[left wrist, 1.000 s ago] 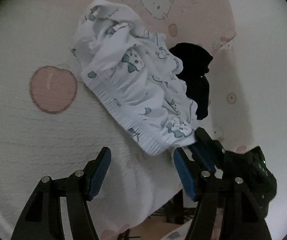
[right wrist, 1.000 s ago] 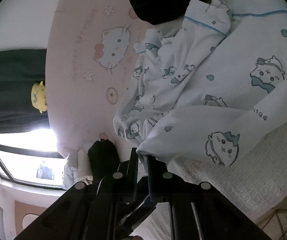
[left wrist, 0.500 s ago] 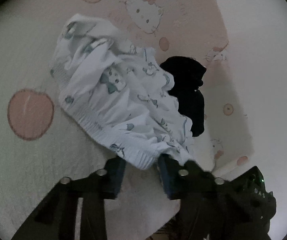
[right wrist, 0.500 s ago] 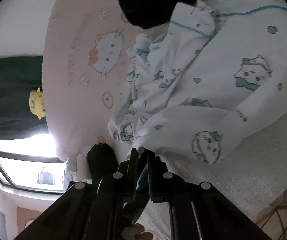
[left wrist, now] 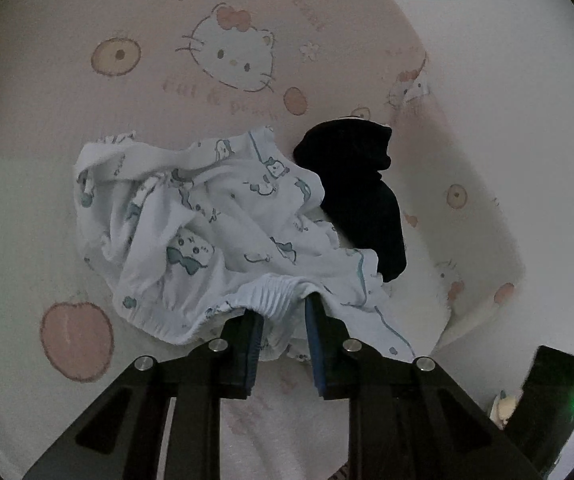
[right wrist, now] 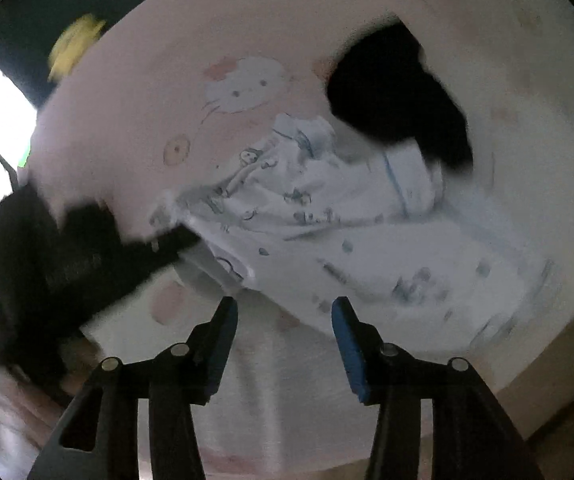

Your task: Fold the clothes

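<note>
White printed garment (left wrist: pixel 223 236), crumpled at frame centre on the pink cartoon-print bed sheet (left wrist: pixel 135 92); black garment (left wrist: pixel 363 196) touching its right edge. Left hand-held gripper (left wrist: pixel 283 312) pinching the elastic waistband. Right hand-held gripper (right wrist: pixel 285 312) opening, nothing between its jaws.

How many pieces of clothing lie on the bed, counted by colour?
White printed garment: 1
Black garment: 1
Total: 2
</note>
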Tool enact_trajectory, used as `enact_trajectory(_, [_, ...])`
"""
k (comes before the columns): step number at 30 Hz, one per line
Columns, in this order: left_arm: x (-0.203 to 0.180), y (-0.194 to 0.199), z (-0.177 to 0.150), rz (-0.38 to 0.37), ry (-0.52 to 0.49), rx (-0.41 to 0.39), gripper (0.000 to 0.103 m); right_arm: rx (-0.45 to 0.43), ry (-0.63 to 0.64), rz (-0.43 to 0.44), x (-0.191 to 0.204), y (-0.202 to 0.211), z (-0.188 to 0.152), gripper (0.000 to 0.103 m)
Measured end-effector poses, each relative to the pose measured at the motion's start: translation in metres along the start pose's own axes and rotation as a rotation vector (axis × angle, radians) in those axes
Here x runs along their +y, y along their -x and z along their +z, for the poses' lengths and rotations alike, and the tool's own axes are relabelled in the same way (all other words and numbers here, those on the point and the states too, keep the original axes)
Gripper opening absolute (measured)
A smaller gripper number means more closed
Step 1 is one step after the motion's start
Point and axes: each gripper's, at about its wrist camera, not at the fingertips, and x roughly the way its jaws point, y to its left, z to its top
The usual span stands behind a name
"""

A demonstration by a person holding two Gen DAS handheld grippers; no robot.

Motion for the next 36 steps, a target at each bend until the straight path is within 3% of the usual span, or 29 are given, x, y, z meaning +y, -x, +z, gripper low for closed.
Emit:
enact_trajectory(2, [0.0,0.001,0.002,0.014,-0.016,-0.008,0.018,-0.006,0.069,-0.052,0.005,-0.001,-0.003,0.048])
enact_trajectory(8, [0.001,0.0,0.004,-0.004,-0.016,0.018,0.018,0.048,0.116,-0.082,0.007,-0.025,-0.006,0.048])
enact_trajectory(14, [-0.003,0.003,0.004,-0.009,-0.024,0.03,0.018,0.019,0.18,-0.086,0.018,-0.036,0.0,0.048])
enact_trajectory(15, [-0.002,0.002,0.004,-0.008,-0.015,0.038,0.019,0.015,0.176,-0.069,0.018,-0.037,0.002,0.034])
enact_trajectory(16, [-0.001,0.002,0.004,-0.006,-0.007,0.045,0.019,0.011,0.172,-0.052,0.018,-0.039,0.004,0.011])
enact_trajectory(17, [0.001,-0.001,0.004,0.003,0.008,0.069,0.023,0.011,0.166,-0.036,0.018,-0.041,0.007,0.008])
enact_trajectory(20, [0.008,-0.007,0.004,0.032,0.036,0.118,0.063,0.04,0.144,0.003,0.016,-0.049,0.02,0.008])
enact_trajectory(23, [0.004,-0.003,0.0,0.009,0.02,0.086,0.065,0.037,0.142,0.0,0.011,-0.049,0.037,0.008])
enact_trajectory(27, [-0.011,-0.012,-0.007,0.039,-0.064,0.086,0.065,0.038,0.142,0.016,-0.001,-0.052,0.057,0.008])
enact_trajectory(36, [-0.028,-0.048,-0.023,0.13,-0.147,0.084,0.065,0.061,0.052,0.026,-0.032,-0.058,0.056,0.008])
